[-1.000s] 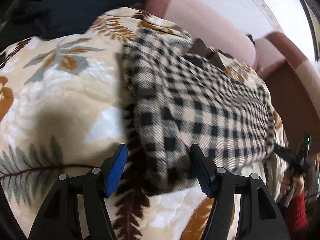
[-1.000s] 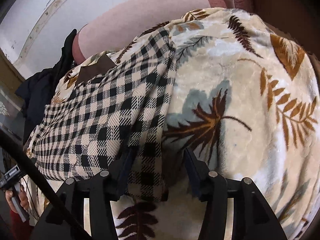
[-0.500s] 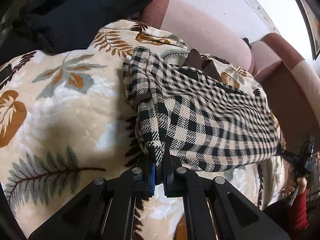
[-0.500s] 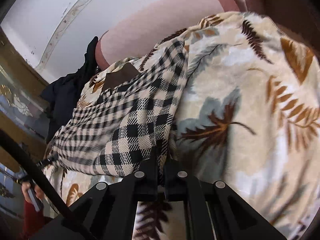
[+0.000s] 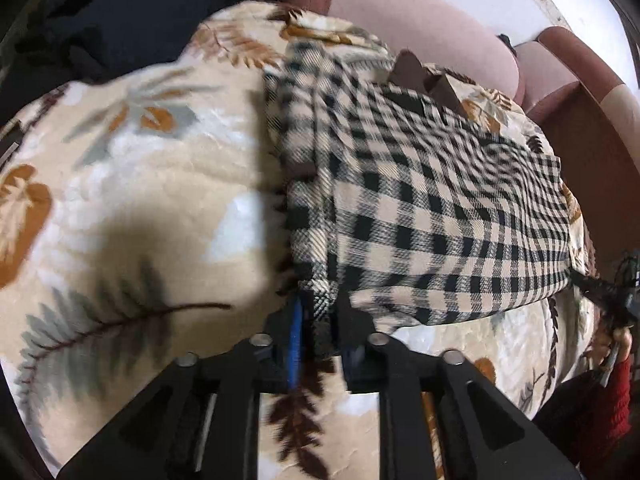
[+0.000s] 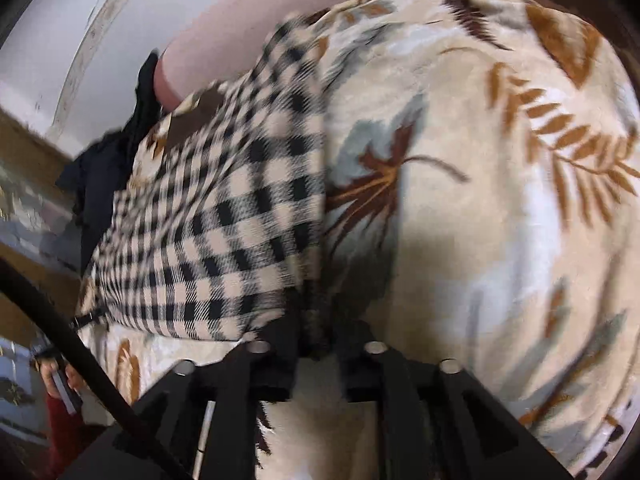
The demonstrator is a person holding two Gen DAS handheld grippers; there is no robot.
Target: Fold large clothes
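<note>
On blanket | one checked garment | two grippers (opening, fabric between): left gripper, right gripper

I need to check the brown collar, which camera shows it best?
The left wrist view: the collar shows both brown points, fairly sharp, at the far end of the checked shirt. The right wrist view shows only a blurred brown patch.

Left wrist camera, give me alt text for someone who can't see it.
The left gripper has a corner of a black-and-cream checked garment between its opening jaws. The garment lies on a leaf-print blanket covering a pink sofa; dark clothes are piled behind.
</note>
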